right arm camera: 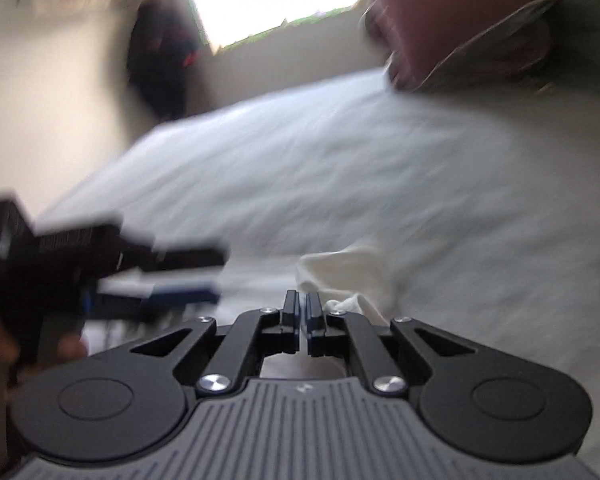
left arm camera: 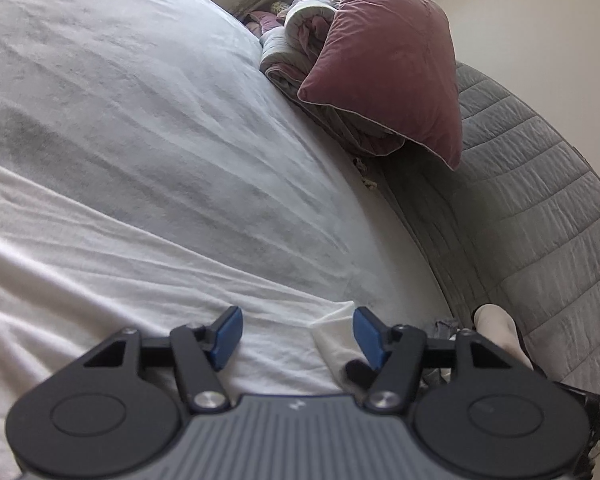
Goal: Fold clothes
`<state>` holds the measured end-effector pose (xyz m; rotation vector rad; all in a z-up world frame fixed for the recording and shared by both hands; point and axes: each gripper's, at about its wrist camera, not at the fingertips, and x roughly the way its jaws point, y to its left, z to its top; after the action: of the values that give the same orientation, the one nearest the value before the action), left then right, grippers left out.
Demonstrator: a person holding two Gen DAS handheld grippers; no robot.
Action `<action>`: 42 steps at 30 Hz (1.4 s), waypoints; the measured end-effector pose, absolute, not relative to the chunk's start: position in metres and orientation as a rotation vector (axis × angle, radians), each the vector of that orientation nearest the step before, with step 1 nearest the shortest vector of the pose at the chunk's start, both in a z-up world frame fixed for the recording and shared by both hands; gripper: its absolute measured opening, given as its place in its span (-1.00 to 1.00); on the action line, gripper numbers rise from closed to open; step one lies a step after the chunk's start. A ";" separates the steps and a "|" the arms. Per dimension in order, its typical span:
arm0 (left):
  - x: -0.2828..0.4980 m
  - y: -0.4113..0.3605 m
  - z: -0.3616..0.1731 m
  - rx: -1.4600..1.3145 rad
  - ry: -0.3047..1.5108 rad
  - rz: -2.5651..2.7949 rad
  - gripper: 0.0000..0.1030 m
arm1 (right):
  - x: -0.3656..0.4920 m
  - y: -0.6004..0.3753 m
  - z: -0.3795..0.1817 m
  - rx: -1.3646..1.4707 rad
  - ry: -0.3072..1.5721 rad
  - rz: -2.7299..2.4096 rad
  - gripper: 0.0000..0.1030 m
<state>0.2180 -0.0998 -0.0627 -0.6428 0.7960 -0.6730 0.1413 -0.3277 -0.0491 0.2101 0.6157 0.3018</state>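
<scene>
White cloth, a pale garment (left arm camera: 100, 280), lies spread over the bed (left arm camera: 160, 100) and fills the near part of the left wrist view; one cream corner of the garment (right arm camera: 348, 272) is bunched up just ahead of the right gripper (right arm camera: 302, 312). Left gripper (left arm camera: 296, 332) hovers low over the cloth with its blue pads (left arm camera: 228, 332) well apart; nothing is pinched between them, though a small fold of cloth stands just beside the right-hand pad. Right gripper's jaws stand almost together; cloth shows behind and beside the tips, but whether any is caught between them cannot be told, as that view is blurred. Judged step: between holds, the left freed and the right drawn shut, with the garment not yet in a tidy fold. Next move likely calls for the left gripper to settle on an edge or corner, pinch a single layer, and carry it over in step with the right. Around: a dusty-pink cushion (left arm camera: 388, 64) and a rolled quilt (left arm camera: 300, 40) sit at the far edge of the bed, well apart from the work; a grey quilted cover (left arm camera: 540, 200) runs along the bed's side. Possible hindrance: the two grippers work close together, and the bed sheet below is as pale as the garment, so a pinch may take up both.
</scene>
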 end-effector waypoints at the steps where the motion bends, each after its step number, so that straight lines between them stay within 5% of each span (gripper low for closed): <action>1: 0.218 -0.100 -0.063 -0.641 0.795 -0.672 0.22 | 0.141 -0.326 -0.049 0.204 0.617 0.305 -0.73; 4: 0.218 -0.099 -0.063 -0.642 0.795 -0.672 0.22 | 0.136 -0.335 -0.044 0.243 0.566 0.296 -0.59; 5: 0.218 -0.099 -0.063 -0.643 0.794 -0.672 0.22 | 0.134 -0.340 -0.042 0.266 0.541 0.277 -0.26; 7: 0.218 -0.099 -0.064 -0.644 0.794 -0.670 0.22 | 0.132 -0.349 -0.040 0.299 0.494 0.208 0.01; 19: 0.217 -0.100 -0.065 -0.626 0.786 -0.664 0.22 | 0.151 -0.388 -0.053 0.514 0.489 0.047 0.01; 21: 0.217 -0.101 -0.064 -0.619 0.784 -0.662 0.22 | 0.158 -0.377 -0.055 0.448 0.526 0.050 -0.06; 25: 0.217 -0.102 -0.064 -0.612 0.780 -0.662 0.22 | 0.164 -0.355 -0.054 0.327 0.551 0.054 -0.77; 33: 0.217 -0.099 -0.066 -0.625 0.778 -0.672 0.22 | 0.153 -0.364 -0.031 0.226 0.461 -0.174 -0.77; 39: 0.215 -0.105 -0.064 -0.574 0.768 -0.675 0.24 | 0.176 -0.363 -0.035 -0.121 0.538 -0.406 -0.92; 42: 0.213 -0.109 -0.062 -0.538 0.759 -0.671 0.24 | 0.167 -0.375 -0.036 -0.035 0.578 -0.396 -0.92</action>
<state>0.2125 -0.1090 -0.0624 -0.5383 0.7589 -0.6713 0.1670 -0.3752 -0.0355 -0.0351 0.5779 -0.3958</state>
